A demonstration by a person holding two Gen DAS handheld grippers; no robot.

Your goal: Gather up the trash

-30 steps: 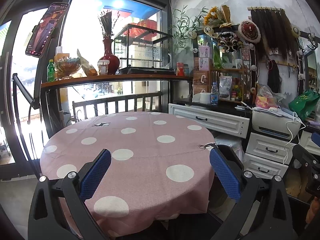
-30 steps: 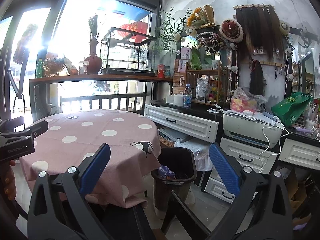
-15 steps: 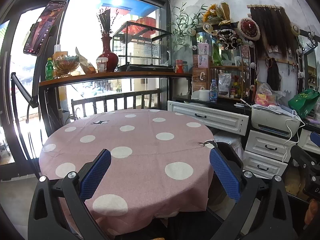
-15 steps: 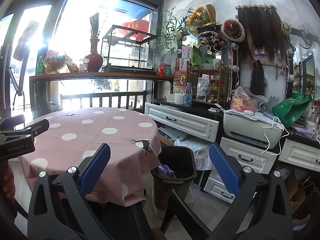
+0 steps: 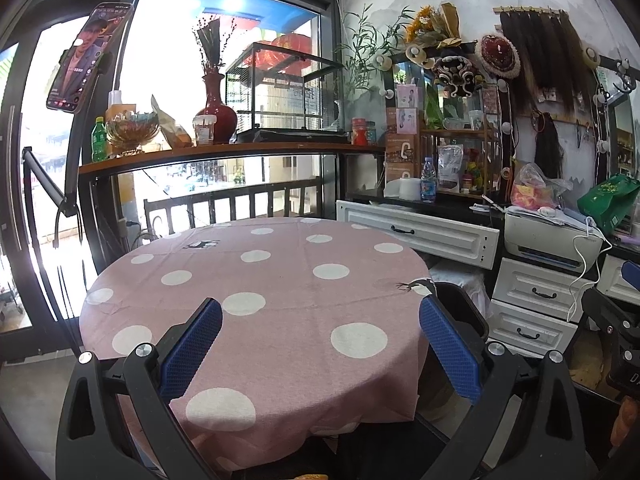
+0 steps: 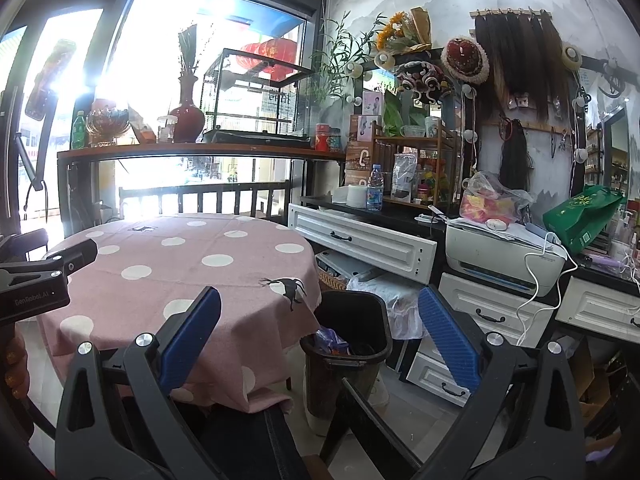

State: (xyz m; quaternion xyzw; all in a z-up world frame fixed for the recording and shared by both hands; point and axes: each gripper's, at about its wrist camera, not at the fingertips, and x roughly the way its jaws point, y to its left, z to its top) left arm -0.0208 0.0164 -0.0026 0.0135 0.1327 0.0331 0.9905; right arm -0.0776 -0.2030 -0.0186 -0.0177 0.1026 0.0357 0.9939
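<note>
1. The left gripper hangs over the near edge of the round table, its blue pads spread wide apart with nothing between them.
2. The right gripper is likewise spread wide and empty. It is held off the table's right edge, looking down toward the black trash bin.
3. The pink polka-dot tablecloth shows only its white dots and a small dark printed figure near the right edge; no loose litter can be seen on it in either view.
4. The trash bin stands on the floor just beside the table's right edge, in front of the white drawer unit. It holds crumpled wrappers, a bluish-purple one on top.
5. The task's thing, the trash, therefore appears to be inside the bin and not on the table.
6. Judged from this, the collecting step looks finished or nearly so, and the person seems to be in a scanning pause between pickups.
7. The next move calls for a look round for any remaining scrap: the far edge of the table and the floor round the bin, parts of which the gripper arms hide.
8. If a piece turns up, the nearer gripper should come down over it with its pads spread, close on it and carry it over the bin's open rim before letting go.
9. The cloth drapes loosely at the right edge, so a low approach there risks snagging it.
</note>
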